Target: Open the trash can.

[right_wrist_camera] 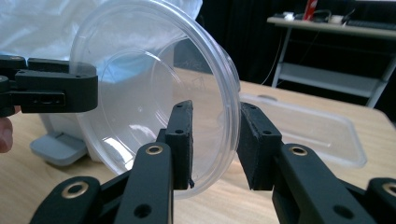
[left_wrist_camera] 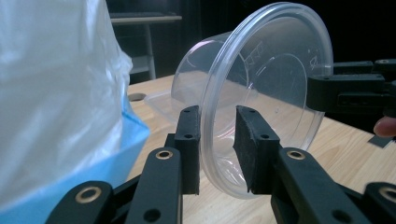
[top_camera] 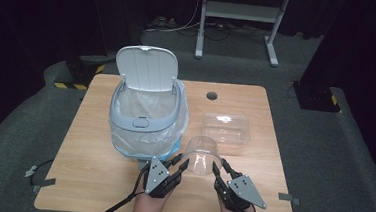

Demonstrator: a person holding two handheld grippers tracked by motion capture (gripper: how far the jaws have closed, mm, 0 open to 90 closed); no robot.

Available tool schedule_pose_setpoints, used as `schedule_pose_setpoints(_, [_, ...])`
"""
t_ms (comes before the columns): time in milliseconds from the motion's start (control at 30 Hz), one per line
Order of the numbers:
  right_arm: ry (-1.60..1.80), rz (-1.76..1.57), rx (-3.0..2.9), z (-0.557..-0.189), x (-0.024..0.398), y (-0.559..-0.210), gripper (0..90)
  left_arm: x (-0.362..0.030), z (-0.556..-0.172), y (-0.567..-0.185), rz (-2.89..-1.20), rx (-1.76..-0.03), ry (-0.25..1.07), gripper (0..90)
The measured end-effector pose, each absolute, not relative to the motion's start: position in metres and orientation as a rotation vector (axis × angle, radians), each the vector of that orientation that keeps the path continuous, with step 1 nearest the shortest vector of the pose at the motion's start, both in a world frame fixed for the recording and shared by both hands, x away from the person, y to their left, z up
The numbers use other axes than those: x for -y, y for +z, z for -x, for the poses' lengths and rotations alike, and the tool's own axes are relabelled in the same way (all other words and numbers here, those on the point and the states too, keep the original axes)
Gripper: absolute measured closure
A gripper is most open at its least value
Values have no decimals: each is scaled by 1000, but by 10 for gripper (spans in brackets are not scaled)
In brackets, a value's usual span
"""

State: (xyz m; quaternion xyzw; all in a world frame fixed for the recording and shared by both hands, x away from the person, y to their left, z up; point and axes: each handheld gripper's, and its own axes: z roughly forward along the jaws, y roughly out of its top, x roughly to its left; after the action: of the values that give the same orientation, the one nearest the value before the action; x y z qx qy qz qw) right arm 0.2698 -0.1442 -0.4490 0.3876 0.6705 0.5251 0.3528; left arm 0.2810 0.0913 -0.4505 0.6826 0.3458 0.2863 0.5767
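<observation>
Just right of the bin (top_camera: 145, 110), near the front edge of the tabletop (top_camera: 91, 174), you hold the clear round tub (top_camera: 201, 154) on its side, mouth toward you. Left gripper (left_wrist_camera: 217, 149) and right gripper (right_wrist_camera: 215, 144) each straddle the tub's rim; whether the jaws actually pinch it, I cannot tell. Bin lid is up, liner in place. Clear flat tray (top_camera: 226, 128) lies behind the tub. Judgement: if disposal is intended, the grasp is about made; lift and drop into the bin remain.

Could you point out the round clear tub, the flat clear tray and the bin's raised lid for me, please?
round clear tub (top_camera: 202, 155): high view, on its side wall.
flat clear tray (top_camera: 226, 128): high view, on its floor.
bin's raised lid (top_camera: 146, 68): high view, on the ribbed inner face.
</observation>
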Motion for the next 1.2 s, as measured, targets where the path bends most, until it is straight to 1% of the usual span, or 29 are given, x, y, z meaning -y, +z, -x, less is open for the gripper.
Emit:
schedule_pose_setpoints(467, [1419,-990,-1666,-272,139,-421,680,-99,-286,-415,-1525,-761,699,702])
schedule_pose_setpoints(633, [1424,-963,-1659,-276,136,-403,683,-104,-290,-399,-1485,-747,699,699])
schedule_pose_setpoints(833, [1445,-905,-1633,-280,131,-368,691,-110,-294,-376,-1440,-719,723,700])
schedule_pose_setpoints(1067, [1505,-883,-1597,-282,125,-349,704,-119,-296,-348,-1394,-693,766,692])
schedule_pose_setpoints(1200, [1525,-868,-1587,-285,118,-341,705,-125,-296,-342,-1365,-699,778,688])
